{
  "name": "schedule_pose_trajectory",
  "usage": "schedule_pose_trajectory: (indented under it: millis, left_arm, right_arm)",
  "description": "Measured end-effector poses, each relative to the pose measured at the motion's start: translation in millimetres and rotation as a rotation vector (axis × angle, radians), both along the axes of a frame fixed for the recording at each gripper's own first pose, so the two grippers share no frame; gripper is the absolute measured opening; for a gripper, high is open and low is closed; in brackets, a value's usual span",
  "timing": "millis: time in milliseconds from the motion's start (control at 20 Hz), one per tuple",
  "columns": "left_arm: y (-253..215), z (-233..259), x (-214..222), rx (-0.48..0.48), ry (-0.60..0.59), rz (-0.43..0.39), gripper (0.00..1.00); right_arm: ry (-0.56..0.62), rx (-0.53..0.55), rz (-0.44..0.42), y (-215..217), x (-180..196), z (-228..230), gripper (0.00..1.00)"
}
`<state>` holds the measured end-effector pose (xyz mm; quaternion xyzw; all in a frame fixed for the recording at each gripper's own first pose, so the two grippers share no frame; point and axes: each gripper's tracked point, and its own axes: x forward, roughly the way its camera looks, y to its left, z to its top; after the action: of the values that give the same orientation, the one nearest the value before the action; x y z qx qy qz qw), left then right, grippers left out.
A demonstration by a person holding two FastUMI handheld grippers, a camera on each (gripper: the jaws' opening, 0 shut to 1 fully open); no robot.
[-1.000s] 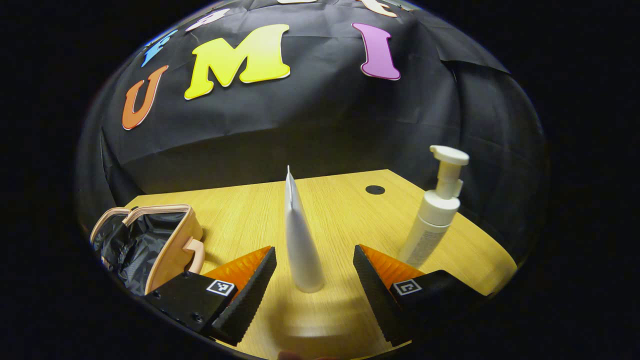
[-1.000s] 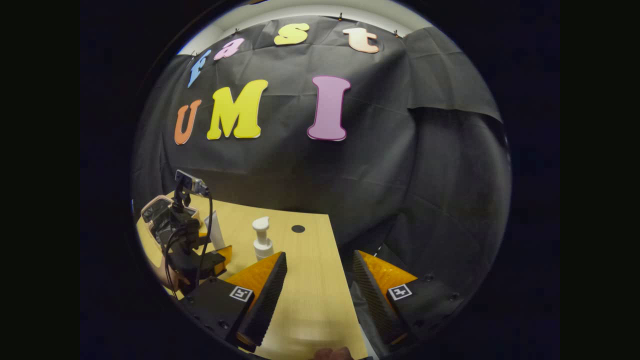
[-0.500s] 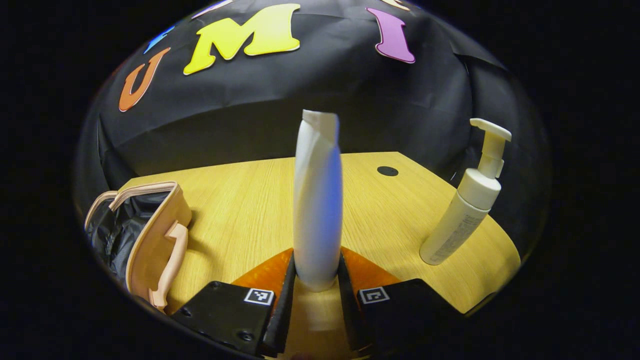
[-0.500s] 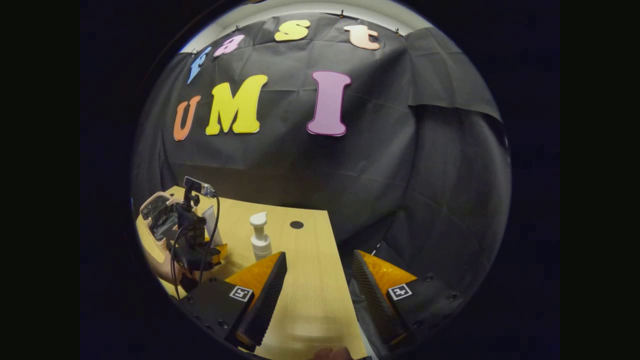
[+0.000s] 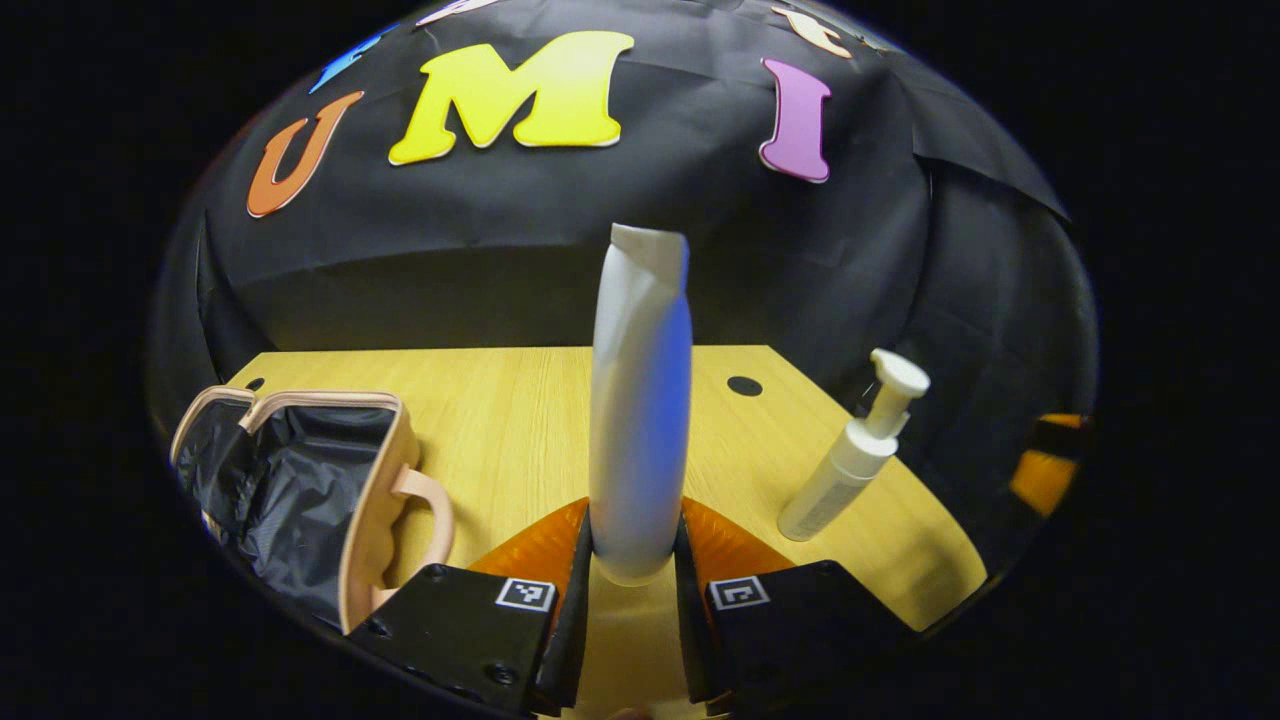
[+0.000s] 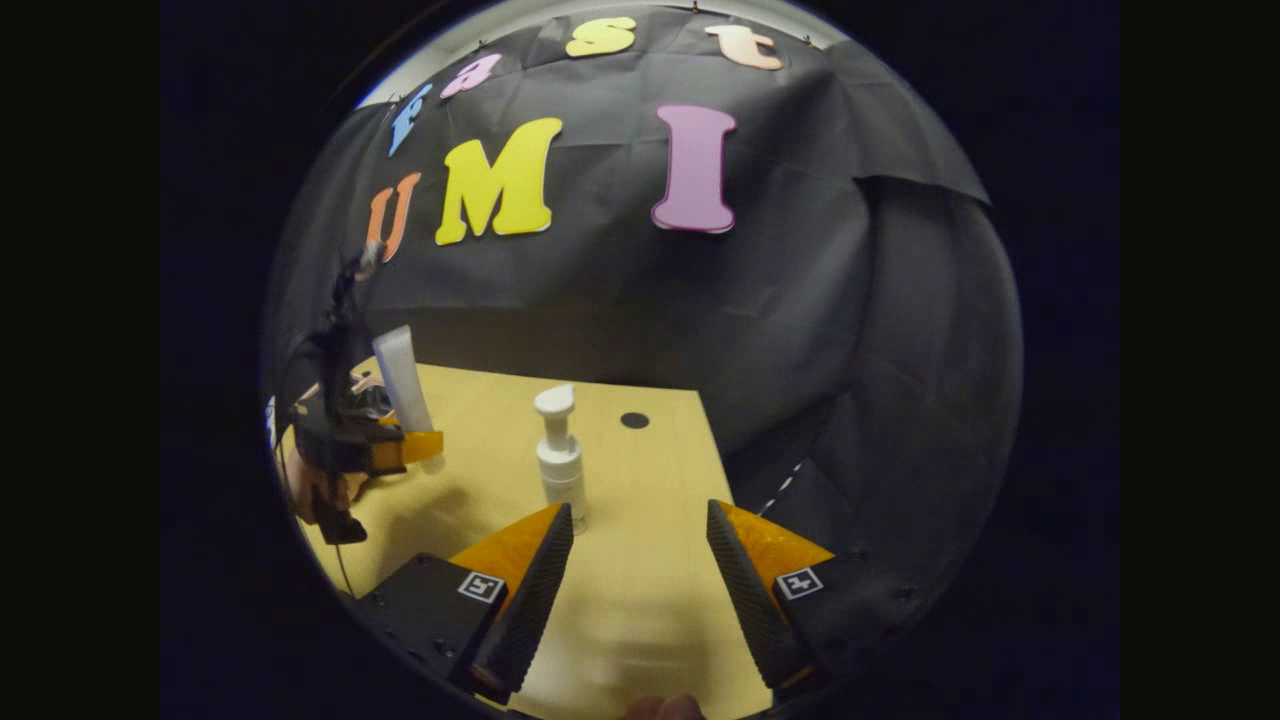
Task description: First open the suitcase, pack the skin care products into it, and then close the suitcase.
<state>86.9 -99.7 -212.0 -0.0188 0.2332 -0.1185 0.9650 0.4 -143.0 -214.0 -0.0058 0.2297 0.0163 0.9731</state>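
The left gripper [image 5: 628, 590] has lifted the smooth white tube [image 5: 640, 400] off the wooden counter [image 5: 500, 420], jaws pinching its round base, tube upright. The right gripper [image 6: 630, 590] hangs spread behind the pump bottle [image 6: 558, 455]. The peach suitcase [image 5: 300, 480] lies open at left, showing its crinkled black lining.

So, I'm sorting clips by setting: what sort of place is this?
Likely a staged recording booth, not a home: a black cloth wall backs a bare wooden table holding only an open suitcase and a pump bottle.

Dim booth, overhead light brightening the table [image 5: 480, 420], strong fisheye bending at edges.
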Motion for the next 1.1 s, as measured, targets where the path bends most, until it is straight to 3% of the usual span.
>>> schedule_pose_trajectory:
  millis: [350, 850, 1100]
  left_arm:
    - [56, 68, -62, 0.009, -0.015, 0.077, 0.42]
    - [157, 87, -110, 0.022, 0.014, 0.296, 0.42]
    - [190, 84, -121, 0.004, 0.041, 0.350, 0.42]
  right_arm:
    - [0.025, 0.031, 0.093, 48, 63, -51, 0.80]
    - [0.104, 0.073, 0.084, 68, 113, -101, 0.79]
    - [0.096, 0.033, 0.084, 71, 122, -104, 0.57]
